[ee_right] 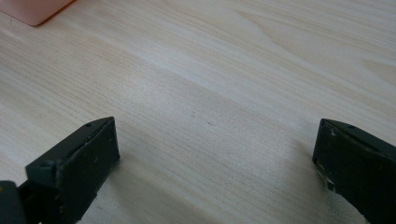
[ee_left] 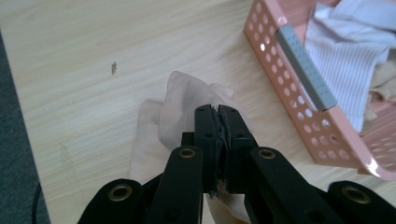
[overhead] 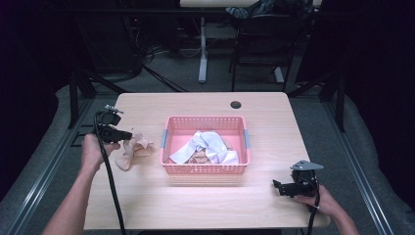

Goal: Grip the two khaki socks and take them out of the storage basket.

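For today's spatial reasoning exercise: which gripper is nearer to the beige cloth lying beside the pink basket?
Left. The left gripper is shut on the beige cloth, left of the pink basket. The right gripper sits open, well past the basket's other side.

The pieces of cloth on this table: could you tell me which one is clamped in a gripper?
The sheer beige cloth lying left of the pink basket: the left gripper is shut on it. The white cloth lies inside the basket, untouched.
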